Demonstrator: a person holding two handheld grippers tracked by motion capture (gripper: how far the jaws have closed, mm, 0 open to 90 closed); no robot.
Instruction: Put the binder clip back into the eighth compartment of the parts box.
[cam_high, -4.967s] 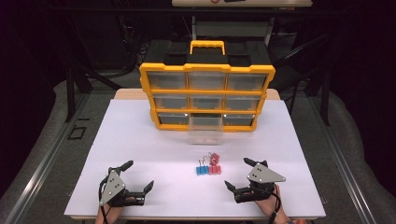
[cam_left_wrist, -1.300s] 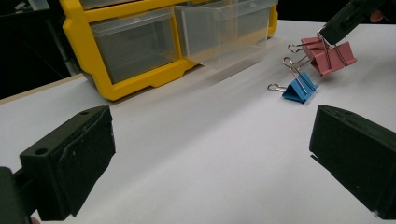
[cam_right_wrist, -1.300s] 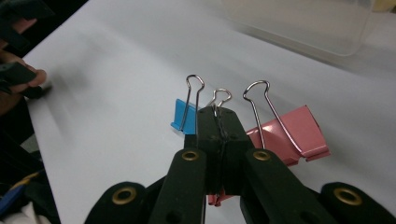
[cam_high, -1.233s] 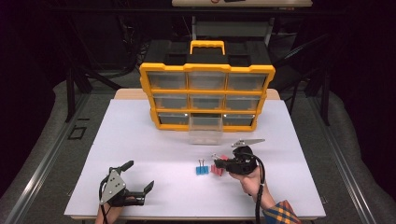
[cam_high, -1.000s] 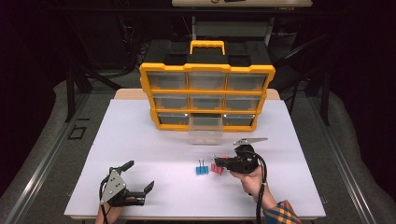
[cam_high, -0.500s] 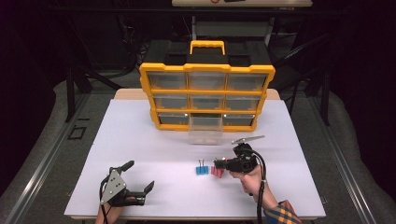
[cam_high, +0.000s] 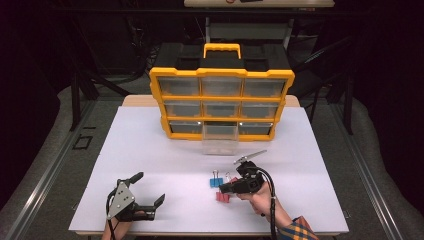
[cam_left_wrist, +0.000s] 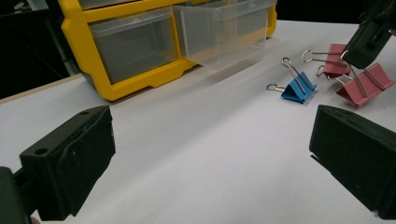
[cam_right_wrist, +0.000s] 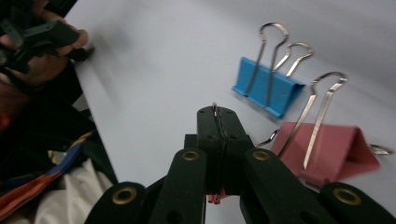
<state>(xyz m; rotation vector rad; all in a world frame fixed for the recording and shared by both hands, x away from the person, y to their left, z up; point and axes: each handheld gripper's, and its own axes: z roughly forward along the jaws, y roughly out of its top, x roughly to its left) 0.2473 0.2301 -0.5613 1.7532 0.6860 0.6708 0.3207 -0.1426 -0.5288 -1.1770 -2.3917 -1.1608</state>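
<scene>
The right gripper (cam_high: 223, 189), fingers clamped on a red binder clip's (cam_right_wrist: 215, 197) wire handle, sits toward the viewer from the pulled-out drawer (cam_high: 220, 138).

One blue binder clip (cam_high: 216, 181) and two red binder clips (cam_high: 223, 196) lie close together on the white table.

Three binder clips lie at the lower middle of the high view: one blue clip (cam_high: 216, 181) and two red clips (cam_high: 223, 196). One yellow organizer (cam_high: 222, 102) with nine drawers stands at the upper centre.
</scene>
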